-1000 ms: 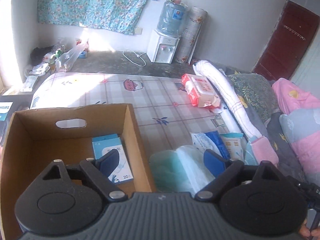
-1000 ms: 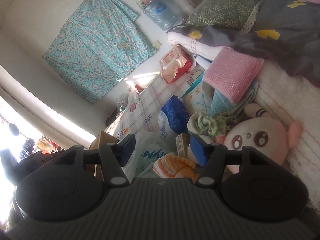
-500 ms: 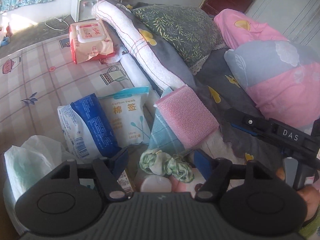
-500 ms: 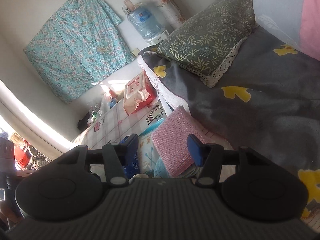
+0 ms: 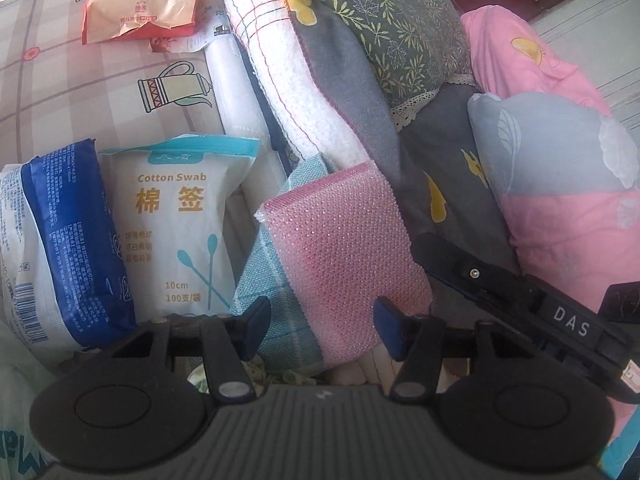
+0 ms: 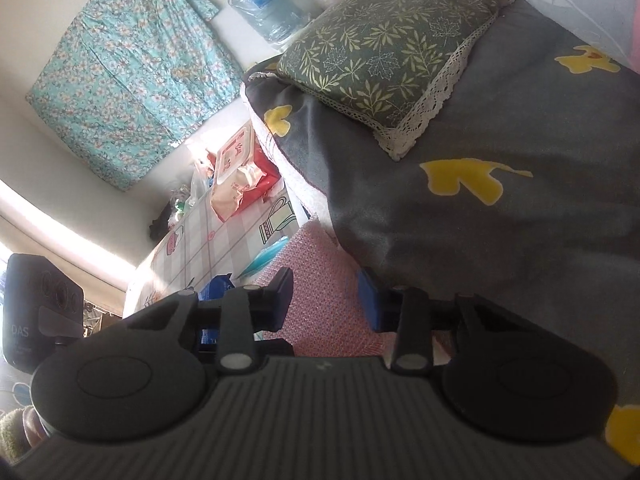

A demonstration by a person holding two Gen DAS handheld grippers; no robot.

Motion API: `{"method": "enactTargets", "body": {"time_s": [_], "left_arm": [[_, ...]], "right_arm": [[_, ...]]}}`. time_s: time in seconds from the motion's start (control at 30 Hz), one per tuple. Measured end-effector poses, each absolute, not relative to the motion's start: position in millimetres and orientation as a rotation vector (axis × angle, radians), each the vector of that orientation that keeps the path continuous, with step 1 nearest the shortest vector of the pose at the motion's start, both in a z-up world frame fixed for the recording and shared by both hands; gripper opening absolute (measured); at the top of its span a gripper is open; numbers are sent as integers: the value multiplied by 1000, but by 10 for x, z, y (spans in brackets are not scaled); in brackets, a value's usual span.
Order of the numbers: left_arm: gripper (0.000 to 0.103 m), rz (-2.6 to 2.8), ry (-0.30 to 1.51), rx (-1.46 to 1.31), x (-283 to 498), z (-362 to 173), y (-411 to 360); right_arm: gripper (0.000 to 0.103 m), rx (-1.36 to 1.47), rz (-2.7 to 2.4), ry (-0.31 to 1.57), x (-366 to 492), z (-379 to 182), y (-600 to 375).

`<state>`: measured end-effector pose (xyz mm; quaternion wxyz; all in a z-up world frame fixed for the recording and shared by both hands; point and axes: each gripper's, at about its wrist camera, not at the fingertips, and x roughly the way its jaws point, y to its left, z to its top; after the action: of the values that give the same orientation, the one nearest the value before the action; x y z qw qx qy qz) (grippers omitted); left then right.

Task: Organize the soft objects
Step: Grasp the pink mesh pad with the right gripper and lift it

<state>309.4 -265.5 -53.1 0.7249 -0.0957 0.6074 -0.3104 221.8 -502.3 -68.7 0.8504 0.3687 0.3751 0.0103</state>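
Both grippers are positioned at the pink sponge, which lies atop a folded teal checked cloth on the bed, at the edge of the grey blanket. The left gripper has just been closing its jaws; they stand partly open on either side of the sponge's near end, and pad contact cannot be confirmed. The right gripper has likewise been closing; its jaws flank the same sponge, and whether they press on it cannot be told. Judged step: the pick-up of one soft item, not yet secured. The next move calls for closing fully on the sponge alone, clear of the cloth beneath, before lifting. Count, near to far: one sponge, one cloth, one cotton swab packet, one blue-and-white packet, one rolled white towel, one wet-wipe pack, one green leaf-print pillow, one pink quilt.
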Motion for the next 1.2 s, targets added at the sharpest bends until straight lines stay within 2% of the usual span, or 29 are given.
{"method": "enactTargets", "body": {"time_s": [0.23, 0.33, 0.63, 0.93, 1.2], "left_arm": [[58, -686, 1329, -218, 3161, -567, -2772], [58, -673, 1325, -229, 3163, -538, -2784], [57, -701, 1239, -212, 2888, -114, -2590], [57, -715, 1140, -225, 2442, 433, -2101], [56, -666, 1060, -282, 2062, 812, -1282]], "right_arm": [[35, 837, 41, 816, 2271, -862, -5062], [31, 843, 35, 812, 2246, -864, -5057], [28, 856, 66, 739, 1893, -509, -4905], [29, 878, 159, 665, 1485, -67, -4564], [30, 867, 303, 661, 1334, 316, -3937]]}}
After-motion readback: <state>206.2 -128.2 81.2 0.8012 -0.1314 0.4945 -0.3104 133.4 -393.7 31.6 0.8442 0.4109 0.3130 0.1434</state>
